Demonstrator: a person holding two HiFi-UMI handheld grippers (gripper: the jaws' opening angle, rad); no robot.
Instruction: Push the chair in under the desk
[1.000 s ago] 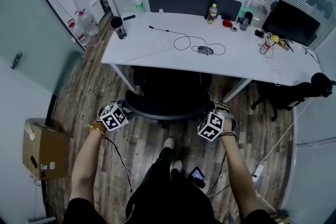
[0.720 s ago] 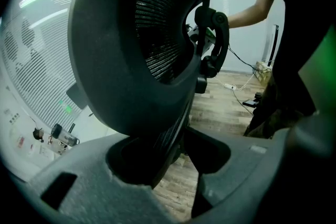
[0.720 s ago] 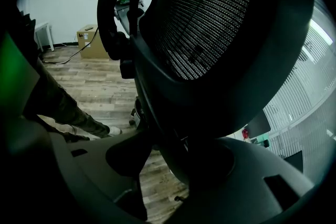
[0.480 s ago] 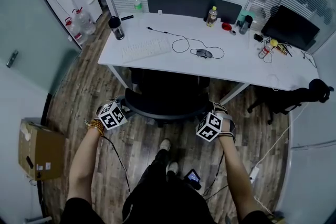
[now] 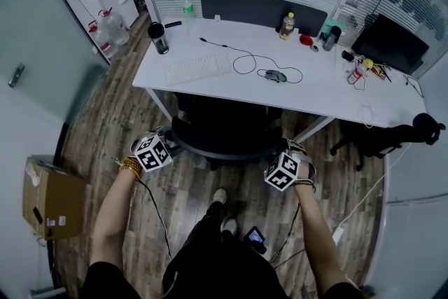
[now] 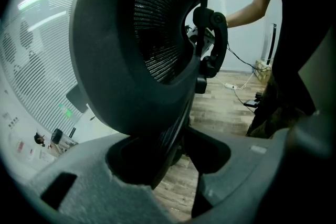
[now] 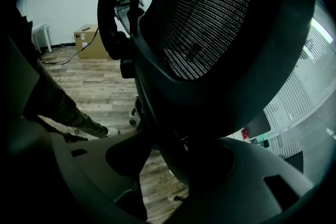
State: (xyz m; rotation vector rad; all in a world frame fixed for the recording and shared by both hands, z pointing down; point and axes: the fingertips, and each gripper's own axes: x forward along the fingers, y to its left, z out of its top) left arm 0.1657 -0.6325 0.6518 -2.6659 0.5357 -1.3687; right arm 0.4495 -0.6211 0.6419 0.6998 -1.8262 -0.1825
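Note:
The black mesh office chair [image 5: 224,124] stands with its seat partly under the white desk [image 5: 329,91], its backrest toward me. My left gripper [image 5: 162,143] is shut on the left rim of the backrest [image 6: 131,60]; the rim sits between the jaws of the left gripper [image 6: 173,149]. On the right rim my right gripper [image 5: 283,150] is shut the same way, and the backrest [image 7: 220,60] fills the gap of the right gripper [image 7: 173,157]. Each gripper view shows the other gripper across the mesh.
On the desk lie a keyboard [image 5: 198,68], a mouse [image 5: 274,75] with cable, a dark tumbler [image 5: 159,37] and bottles. A second black chair [image 5: 392,133] stands at the right. A cardboard box [image 5: 45,196] sits on the floor at the left, a phone [image 5: 254,236] by my feet.
Both grippers and the chair have edged a little toward the desk, with the grip on the backrest unchanged.

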